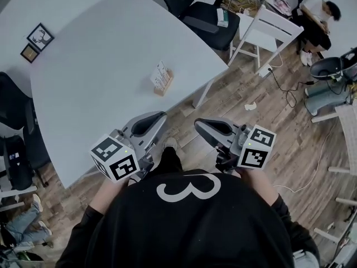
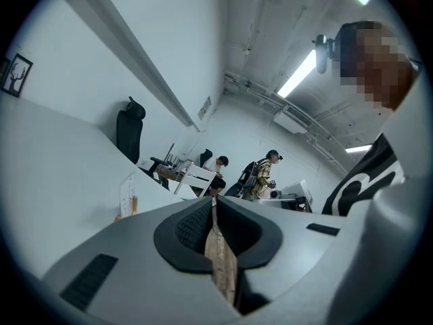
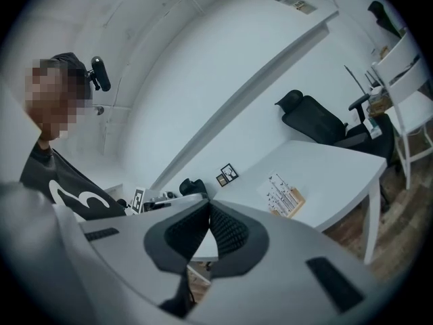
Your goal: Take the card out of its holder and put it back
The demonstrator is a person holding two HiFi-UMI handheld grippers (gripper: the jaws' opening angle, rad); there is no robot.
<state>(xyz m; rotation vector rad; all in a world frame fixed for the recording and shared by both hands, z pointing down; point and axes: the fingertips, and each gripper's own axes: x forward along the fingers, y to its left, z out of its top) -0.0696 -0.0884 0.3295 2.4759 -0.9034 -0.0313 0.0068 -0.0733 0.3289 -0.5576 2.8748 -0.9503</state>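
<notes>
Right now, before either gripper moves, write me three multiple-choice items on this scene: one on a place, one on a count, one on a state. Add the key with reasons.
1. Where does the card holder stand?
A) on the white table, near its edge
B) on the floor
C) on a black chair

2. How many picture frames are on the table?
A) one
B) two
C) four

3. How are the left gripper and right gripper?
A) both open
B) both shut, empty
C) one open, one shut

Key: 1 A, the head view shows it on the tabletop by the edge, the card upright in it. 2 B, two frames sit close together. 3 B, each gripper view shows its jaws together with nothing between them.
</notes>
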